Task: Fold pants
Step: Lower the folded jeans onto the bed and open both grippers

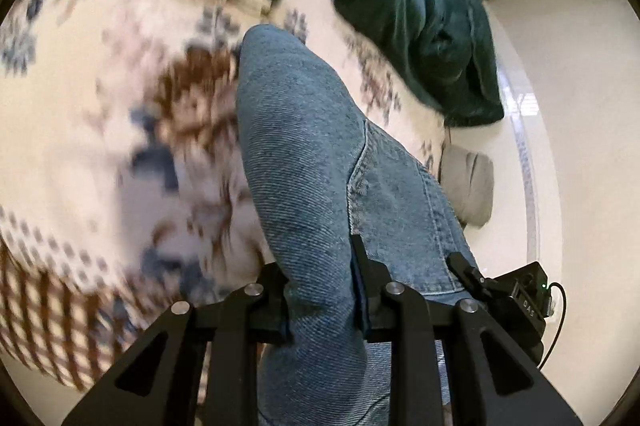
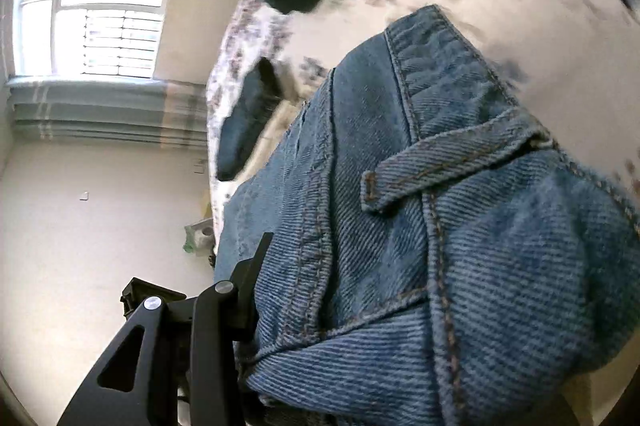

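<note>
The person is holding a pair of blue denim pants off a bed covered with a cream spread printed in brown and blue. The left gripper is clamping a thick fold of the denim between its two fingers, and the fabric is running forward from there toward the bed. In the left wrist view the right gripper is showing just beside it, at the edge of the same cloth. In the right wrist view only one finger of the right gripper is visible against the waistband end, near a belt loop; the other finger is hidden behind the denim, so it appears to be pinching the pants, though that is a judgement.

Both views are blurring, which suggests the pants are being carried or swung. The step in hand seems to be lifting and aligning the garment before a fold. The next move is likely calling for laying the denim flat on the open bedspread, clear of the dark green cushions, with edges matched.
</note>
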`<action>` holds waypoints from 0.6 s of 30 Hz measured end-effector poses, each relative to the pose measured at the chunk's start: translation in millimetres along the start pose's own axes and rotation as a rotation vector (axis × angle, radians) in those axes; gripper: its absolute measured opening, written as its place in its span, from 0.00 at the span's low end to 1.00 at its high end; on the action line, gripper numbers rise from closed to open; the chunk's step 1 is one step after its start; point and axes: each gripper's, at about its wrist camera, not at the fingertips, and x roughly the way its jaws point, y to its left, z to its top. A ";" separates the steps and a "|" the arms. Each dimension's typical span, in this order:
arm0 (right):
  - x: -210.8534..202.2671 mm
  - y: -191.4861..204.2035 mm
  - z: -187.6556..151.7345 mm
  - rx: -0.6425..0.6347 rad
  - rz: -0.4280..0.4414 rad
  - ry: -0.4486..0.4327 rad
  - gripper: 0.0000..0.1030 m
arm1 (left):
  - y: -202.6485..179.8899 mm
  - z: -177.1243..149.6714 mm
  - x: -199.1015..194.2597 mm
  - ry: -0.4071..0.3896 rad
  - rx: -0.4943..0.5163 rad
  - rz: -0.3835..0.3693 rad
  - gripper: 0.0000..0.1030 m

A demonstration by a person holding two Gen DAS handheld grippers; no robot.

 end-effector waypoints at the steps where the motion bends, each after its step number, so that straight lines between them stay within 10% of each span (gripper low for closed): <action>1: 9.9 17.2 8.9 -0.007 0.009 -0.006 0.43 | -0.1 20.8 -9.0 -0.013 0.006 -0.002 0.20; 18: 335.7 211.8 160.5 -0.006 0.124 -0.151 0.43 | 101.3 399.1 -35.4 -0.096 0.117 0.013 0.20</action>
